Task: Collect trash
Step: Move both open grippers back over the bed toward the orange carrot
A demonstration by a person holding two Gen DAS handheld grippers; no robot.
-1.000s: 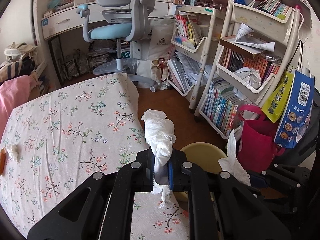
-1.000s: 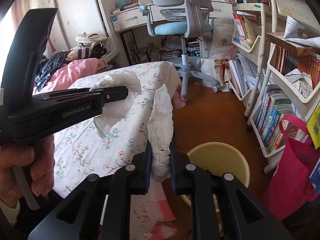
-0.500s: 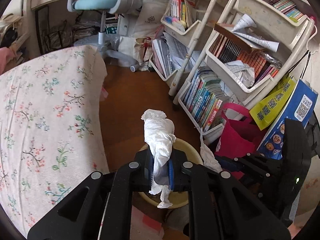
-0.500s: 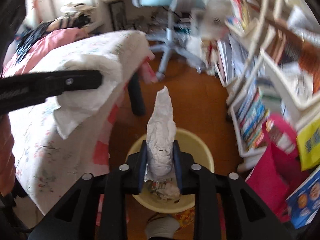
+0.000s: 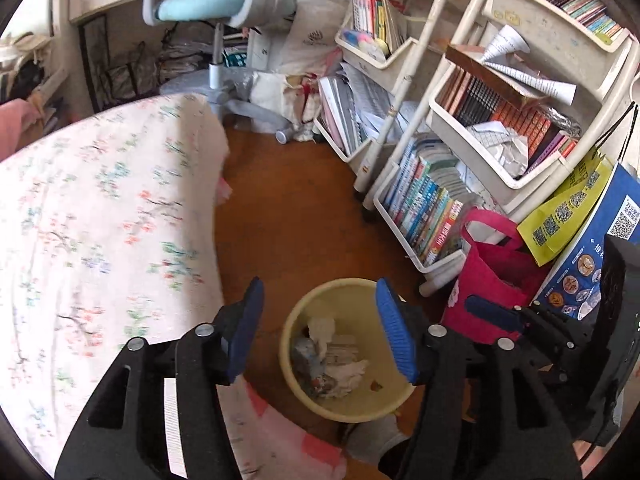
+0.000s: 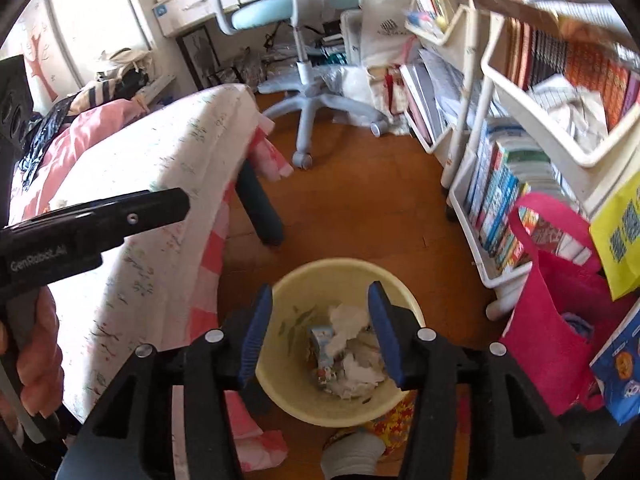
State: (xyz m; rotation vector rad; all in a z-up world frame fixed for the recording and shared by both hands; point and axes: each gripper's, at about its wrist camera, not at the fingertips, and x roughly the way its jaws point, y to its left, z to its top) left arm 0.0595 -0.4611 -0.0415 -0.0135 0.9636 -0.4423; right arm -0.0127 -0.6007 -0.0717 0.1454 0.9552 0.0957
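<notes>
Both wads of tissue that stood clamped between my jaws a second ago are gone from them, and both pairs now hang over the yellow bin instead of over the bed. My left gripper (image 5: 320, 330) has its jaws apart and opening, with nothing between the blue pads; my right gripper (image 6: 320, 330) is the same, jaws parted and opening, empty.

Straight below and just ahead of my right jaws sits the yellow bin (image 6: 288, 392), its rim framed between the two pads. Inside it lies the crumpled white tissue (image 6: 348, 324) on top of other scraps, next to a small printed carton. From my left jaws the same bin (image 5: 292, 344) lies below and slightly toward the right pad, with the white tissue (image 5: 322, 330) near its middle.

To the left of my right jaws, my left gripper's black body (image 6: 92, 224) crosses the view, held by a hand (image 6: 38, 356). Beside the bin on the left is the bed (image 5: 100, 220) with its floral sheet. On the right, close to the bin, stands a pink bag (image 5: 488, 280), and beyond it the white book carts (image 5: 520, 128) packed with books. Between them runs the wooden floor (image 5: 296, 200). Farthest ahead stands the pale blue desk chair (image 5: 208, 4).
</notes>
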